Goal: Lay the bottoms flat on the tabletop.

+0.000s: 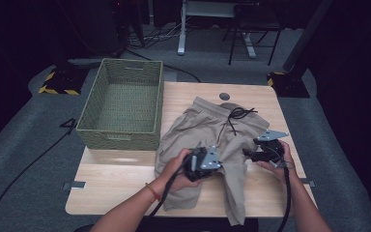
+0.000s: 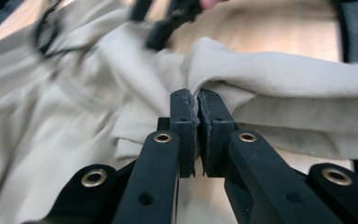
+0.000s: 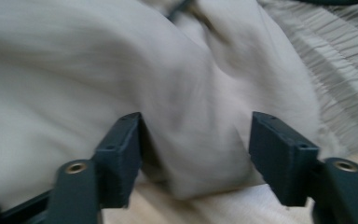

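— Lighting? — The table (image 1: 125, 174) is evenly lit from above; the surrounding room is dark.
— Sharpness? — Both gripper views are motion-blurred; the cloth (image 3: 121, 70) smears, the near jaws stay crisp.

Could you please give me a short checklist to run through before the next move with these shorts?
1. Left gripper pinches a fold of the shorts: ok, jaws shut on the cloth.
2. Right gripper has its own hold: not ok, jaws stand open with cloth between them, pads not pressing.
3. Shorts lie fully on the table: not ok, one leg hangs over the near edge.
4. Basket has room: ok, nothing inside.
5. Black drawstring free of both grippers: ok, it lies up by the waistband.
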Motion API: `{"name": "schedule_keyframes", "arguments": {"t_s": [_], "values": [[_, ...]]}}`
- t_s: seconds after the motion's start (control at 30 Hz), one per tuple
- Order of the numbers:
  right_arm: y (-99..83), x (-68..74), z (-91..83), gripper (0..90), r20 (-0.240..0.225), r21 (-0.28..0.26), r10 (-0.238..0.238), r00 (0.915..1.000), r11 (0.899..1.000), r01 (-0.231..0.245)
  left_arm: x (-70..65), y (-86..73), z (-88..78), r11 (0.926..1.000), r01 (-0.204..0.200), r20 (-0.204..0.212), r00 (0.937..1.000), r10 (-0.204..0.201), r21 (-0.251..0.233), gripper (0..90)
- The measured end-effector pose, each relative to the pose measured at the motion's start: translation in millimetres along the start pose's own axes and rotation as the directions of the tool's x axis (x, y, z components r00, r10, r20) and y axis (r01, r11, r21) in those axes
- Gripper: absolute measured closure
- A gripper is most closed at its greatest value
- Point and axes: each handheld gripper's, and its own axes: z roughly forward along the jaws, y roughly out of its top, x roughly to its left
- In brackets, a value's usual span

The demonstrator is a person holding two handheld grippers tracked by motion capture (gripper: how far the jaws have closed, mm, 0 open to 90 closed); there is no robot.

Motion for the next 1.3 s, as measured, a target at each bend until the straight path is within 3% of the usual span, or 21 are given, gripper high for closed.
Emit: {"name": "schedule_keyframes", "arguments": {"t_s": [0.07,0.1,0.13,0.17,0.2,0.23,0.27,0.33,0.4,0.5,0.57,0.67,0.73,0.77,0.8,0.83,0.87,0.97,1.13,1.23,1.3], "values": [[2.0,-0.7,4.6,39.3,0.020,0.027,-0.007,0.9998,1.000,0.006,8.2,-13.4,-12.5,0.9993,0.038,-0.035,0.9987,-0.038,0.002,85.4],[3.8,-3.2,12.1,50.6,0.021,0.051,-0.028,0.9994,0.998,0.027,12.3,-20.2,-16.9,0.9983,0.057,-0.042,0.9975,-0.057,0.006,85.5],[4.1,-3.8,15.0,53.5,-0.006,0.056,-0.043,0.9991,0.997,0.043,16.5,-33.5,-20.6,0.9968,0.072,-0.074,0.9948,-0.070,0.034,85.5],[4.1,-3.8,15.0,53.5,-0.006,0.056,-0.043,0.9991,0.997,0.043,16.5,-33.5,-20.6,0.9968,0.072,-0.074,0.9948,-0.070,0.034,85.6],[4.8,-3.2,17.5,59.1,-0.014,0.065,-0.055,0.9984,0.996,0.056,18.3,-40.0,-20.9,0.9953,0.085,-0.086,0.9930,-0.081,0.047,85.6],[7.0,-2.4,18.2,75.3,-0.046,0.063,-0.054,0.9975,0.996,0.057,20.6,-45.9,-20.8,0.9935,0.101,-0.090,0.9913,-0.096,0.053,85.7],[7.0,-2.4,18.2,75.3,-0.046,0.063,-0.054,0.9975,0.996,0.057,22.3,-50.8,-20.6,0.9919,0.112,-0.092,0.9900,-0.107,0.059,85.7],[9.8,-0.8,17.1,87.2,-0.058,0.052,-0.070,0.9958,0.996,0.073,25.2,-57.6,-20.0,0.9903,0.122,-0.109,0.9875,-0.114,0.068,85.7],[13.0,2.2,13.3,88.7,-0.057,0.060,-0.087,0.9945,0.994,0.091,27.2,-61.2,-20.3,0.9896,0.117,-0.136,0.9851,-0.105,0.084,85.7],[20.4,3.7,-6.1,89.0,-0.048,0.022,-0.095,0.9943,0.995,0.096,32.7,-67.5,-20.7,0.9861,0.136,-0.155,0.9806,-0.120,0.096,85.8],[34.1,2.8,-34.4,89.2,-0.064,-0.061,-0.068,0.9956,0.996,0.064,37.3,-72.6,-17.4,0.9817,0.148,-0.167,0.9777,-0.127,0.120,85.7],[44.2,5.1,-43.9,89.2,-0.054,-0.088,-0.073,0.9959,0.994,0.068,42.5,-77.0,-15.0,0.9756,0.175,-0.167,0.9742,-0.152,0.132,85.3],[61.9,12.1,-45.9,89.3,-0.020,-0.070,-0.091,0.9956,0.994,0.089,45.0,-78.9,-15.7,0.9697,0.204,-0.184,0.9666,-0.178,0.134,71.7],[67.1,13.7,-43.0,89.3,-0.008,-0.050,-0.104,0.9946,0.993,0.103,47.2,-80.1,-19.3,0.9657,0.240,-0.183,0.9582,-0.220,0.098,63.6],[71.7,14.9,-38.9,89.3,0.004,-0.032,-0.111,0.9938,0.993,0.111,47.2,-80.1,-19.3,0.9657,0.240,-0.183,0.9582,-0.220,0.098,55.2],[71.7,14.9,-38.9,89.3,0.004,-0.032,-0.111,0.9938,0.993,0.111,47.2,-80.0,-22.4,0.9630,0.258,-0.179,0.9537,-0.242,0.077,55.2],[79.0,14.4,-28.4,89.3,0.003,0.006,-0.111,0.9938,0.994,0.111,43.9,-77.0,-30.3,0.9628,0.268,-0.179,0.9496,-0.257,0.037,43.4],[88.4,14.6,-11.5,89.3,-0.003,0.066,-0.106,0.9944,0.992,0.106,37.9,-69.9,-37.1,0.9660,0.258,-0.171,0.9523,-0.253,0.010,30.1],[98.7,18.1,8.8,89.4,0.013,0.141,-0.128,0.9917,0.982,0.125,13.9,-42.8,-43.1,0.9820,0.187,-0.075,0.9793,-0.188,-0.029,23.8],[105.1,20.5,24.2,89.4,0.016,0.185,-0.139,0.9901,0.974,0.134,-3.1,-24.9,-35.6,0.9859,0.155,0.027,0.9877,-0.154,-0.063,21.8],[106.3,20.2,27.7,89.4,0.023,0.194,-0.147,0.9889,0.971,0.140,-19.5,-15.9,-19.6,0.9921,0.120,0.101,0.9881,-0.116,-0.035,21.5]]}}
